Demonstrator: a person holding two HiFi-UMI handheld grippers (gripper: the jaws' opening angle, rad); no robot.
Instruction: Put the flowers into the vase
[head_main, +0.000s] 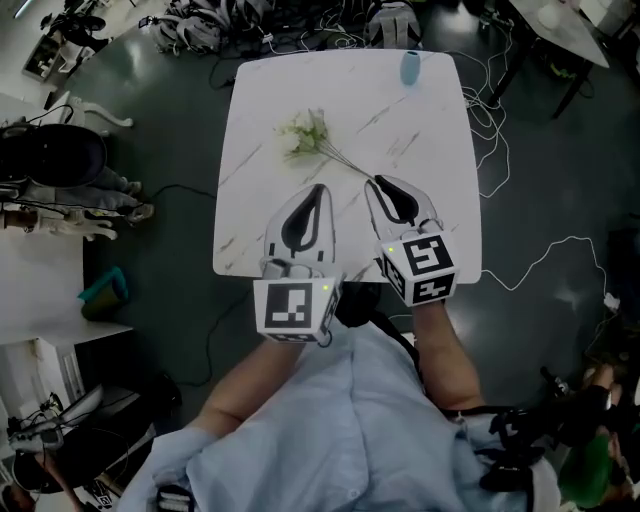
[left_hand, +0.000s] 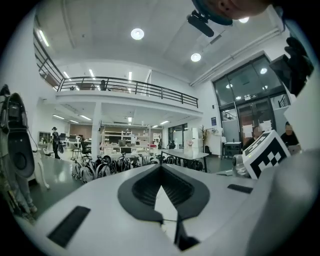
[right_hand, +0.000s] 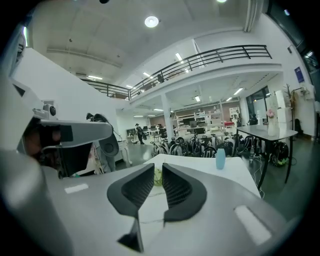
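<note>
A small bunch of pale flowers (head_main: 303, 135) is lying flat near the middle of the white marbled worktop (head_main: 255, 110), its thin stems trailing toward the person, which is putting the stem ends within easy reach. The slim blue vase (head_main: 411, 67) is standing upright at the far edge, well apart from the blooms, so the bunch is needing a lift and a carry across. The right gripper (head_main: 378, 183) is hovering low with its tips just beside the stem ends, its jaws parted by a narrow slit and gripping nothing. Its own view is showing the blooms through that slit, suggesting it is lining up along the stems for a pinch. The left gripper (head_main: 318, 190) is waiting alongside, clenched at the tips and empty, probably being kept in reserve to steady the vase. Cables (head_main: 545, 250) are sprawling over the dark floor (head_main: 170, 260) around the worktop.
</note>
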